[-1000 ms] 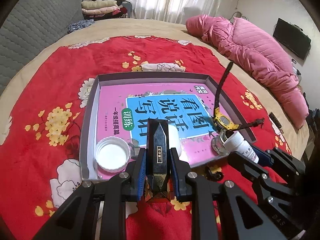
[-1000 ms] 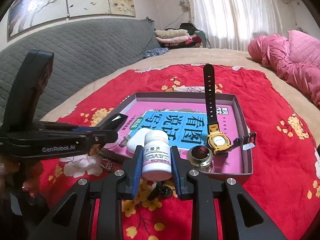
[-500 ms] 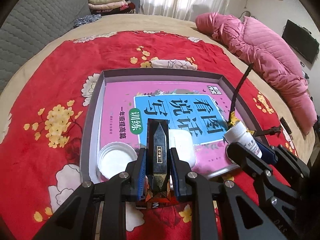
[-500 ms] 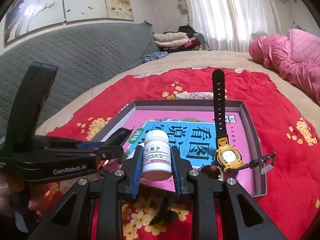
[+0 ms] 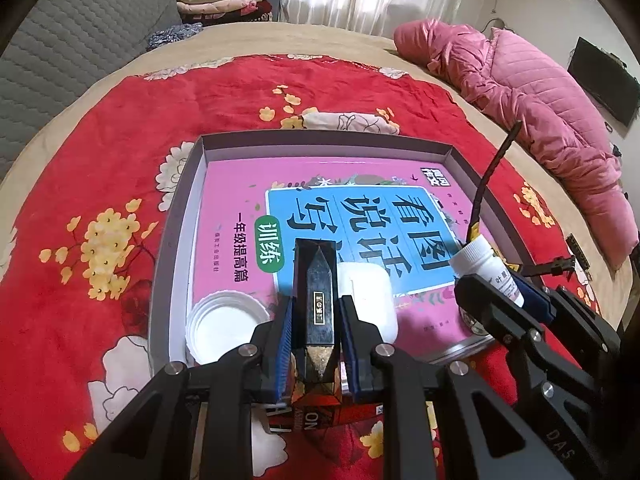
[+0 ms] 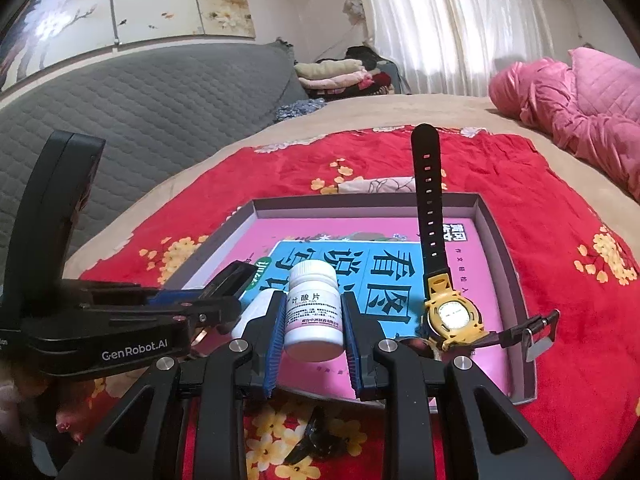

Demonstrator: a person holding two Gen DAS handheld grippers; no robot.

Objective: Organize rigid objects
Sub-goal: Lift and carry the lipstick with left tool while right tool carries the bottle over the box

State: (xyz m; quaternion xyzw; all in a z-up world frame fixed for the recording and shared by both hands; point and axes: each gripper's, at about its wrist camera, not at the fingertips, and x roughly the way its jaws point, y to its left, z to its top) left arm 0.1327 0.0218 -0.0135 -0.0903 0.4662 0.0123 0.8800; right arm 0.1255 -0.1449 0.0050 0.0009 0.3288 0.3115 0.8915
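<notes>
My left gripper (image 5: 315, 312) is shut on a slim black box with a gold label (image 5: 316, 280), held above the near edge of the grey tray (image 5: 176, 240). My right gripper (image 6: 314, 320) is shut on a white pill bottle (image 6: 313, 280), over the tray's near right part. A pink and blue book (image 5: 320, 176) lines the tray. On the book lie a white lid (image 5: 224, 326), a white rounded case (image 5: 372, 296) and a yellow watch (image 6: 452, 316) with one black strap standing up. From the right wrist view, the left gripper (image 6: 228, 292) shows on the left.
The tray sits on a red flowered blanket (image 5: 100, 160) over a round bed. A small black clip (image 6: 316, 440) lies on the blanket before the tray. A pink quilted jacket (image 5: 540, 112) lies at the right, a grey padded headboard (image 6: 140, 112) and folded clothes (image 5: 216, 0) behind.
Both grippers have come forward a little over the tray's near edge, each still holding its object. The bottle now stands before the watch and hides the small round jar.
</notes>
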